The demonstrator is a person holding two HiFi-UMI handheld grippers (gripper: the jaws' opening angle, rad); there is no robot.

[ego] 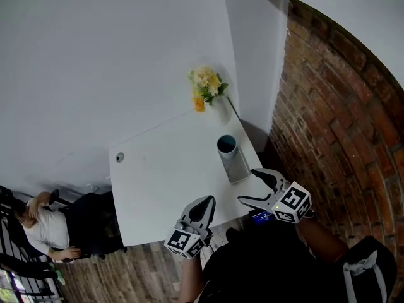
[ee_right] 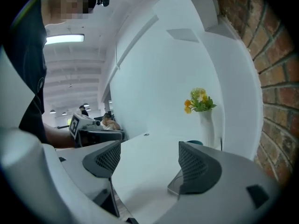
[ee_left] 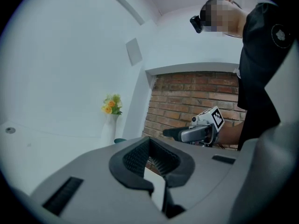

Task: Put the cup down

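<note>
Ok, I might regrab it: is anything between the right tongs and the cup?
Only a flat grey slab lying on the table between the open right tongs and the cup; it's low, nothing upright blocks.

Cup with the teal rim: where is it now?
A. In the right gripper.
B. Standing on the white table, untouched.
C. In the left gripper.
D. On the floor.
B: the cup stands upright on the table, and the right gripper, short of it, is open and empty.
</note>
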